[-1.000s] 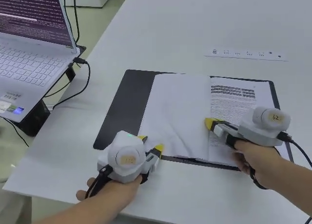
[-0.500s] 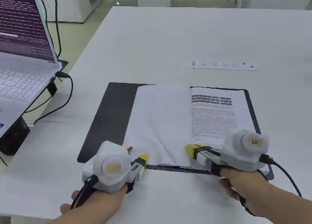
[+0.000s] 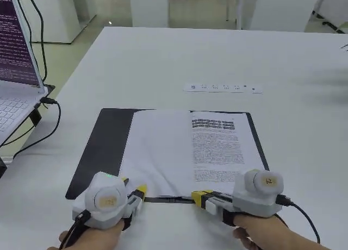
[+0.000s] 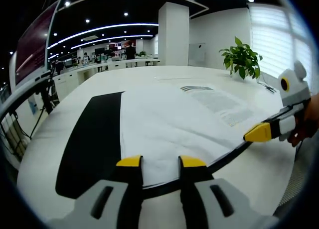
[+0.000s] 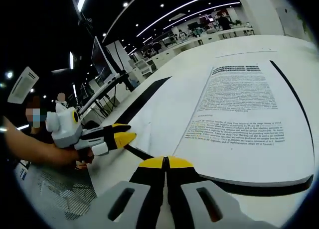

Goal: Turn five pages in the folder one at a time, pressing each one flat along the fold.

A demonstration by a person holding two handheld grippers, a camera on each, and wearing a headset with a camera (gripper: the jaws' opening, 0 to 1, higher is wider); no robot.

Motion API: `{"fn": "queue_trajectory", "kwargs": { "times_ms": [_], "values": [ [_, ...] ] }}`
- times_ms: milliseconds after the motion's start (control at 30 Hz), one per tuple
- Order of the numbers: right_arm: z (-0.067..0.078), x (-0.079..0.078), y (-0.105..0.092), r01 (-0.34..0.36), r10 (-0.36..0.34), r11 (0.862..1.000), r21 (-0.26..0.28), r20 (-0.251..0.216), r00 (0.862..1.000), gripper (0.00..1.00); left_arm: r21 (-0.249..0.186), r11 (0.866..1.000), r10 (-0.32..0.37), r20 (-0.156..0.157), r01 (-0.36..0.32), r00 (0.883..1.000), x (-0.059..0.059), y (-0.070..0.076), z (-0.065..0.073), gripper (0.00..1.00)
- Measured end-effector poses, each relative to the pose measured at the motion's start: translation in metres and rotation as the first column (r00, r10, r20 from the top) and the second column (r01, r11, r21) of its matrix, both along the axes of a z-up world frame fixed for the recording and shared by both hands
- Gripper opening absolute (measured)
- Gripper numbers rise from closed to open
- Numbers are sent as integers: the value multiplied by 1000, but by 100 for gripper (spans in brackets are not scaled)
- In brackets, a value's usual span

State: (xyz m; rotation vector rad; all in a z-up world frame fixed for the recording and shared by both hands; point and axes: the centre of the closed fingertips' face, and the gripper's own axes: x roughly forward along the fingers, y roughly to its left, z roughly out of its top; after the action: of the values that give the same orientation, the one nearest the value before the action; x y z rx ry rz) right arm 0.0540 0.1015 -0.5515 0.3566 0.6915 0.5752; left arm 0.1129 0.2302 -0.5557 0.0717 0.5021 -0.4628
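folder (image 4: 87, 139) edge under the left gripper (image 4: 161, 162), jaws apart; fold (image 5: 192, 117) just ahead of the right gripper (image 5: 165, 163), jaws pressed together.

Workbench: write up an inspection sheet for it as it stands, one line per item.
Surface: white table.
Job's things: black folder lies open; blank page on the left, printed page on the right, both flat.
Clutter: power strip beyond the folder; laptop at the left, screen lit.
Grippers: left gripper open at the folder's near edge; right gripper shut by the fold's near end.
Cables: laptop cable; gripper cable.
Surroundings: open office, potted plant.
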Motion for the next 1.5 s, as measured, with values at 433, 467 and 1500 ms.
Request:
{"fn": "queue_trajectory", "kwargs": {
  "times_ms": [433, 467, 1500],
  "values": [
    [46, -29, -4, 84, -81, 990, 112, -29, 996, 0, 13, 1000, 4, -25, -4, 1000, 1, 0, 0, 27],
    [48, -31, -7, 100, -96, 988, 119, -40, 995, 0, 13, 1000, 13, -36, -12, 999, 2, 0, 1, 27],
    [114, -53, -132, 451, -447, 892, -26, 94, 889, 57, -134, 990, 26, -148, -46, 989, -54, 2, 123, 79]
  ]
}}
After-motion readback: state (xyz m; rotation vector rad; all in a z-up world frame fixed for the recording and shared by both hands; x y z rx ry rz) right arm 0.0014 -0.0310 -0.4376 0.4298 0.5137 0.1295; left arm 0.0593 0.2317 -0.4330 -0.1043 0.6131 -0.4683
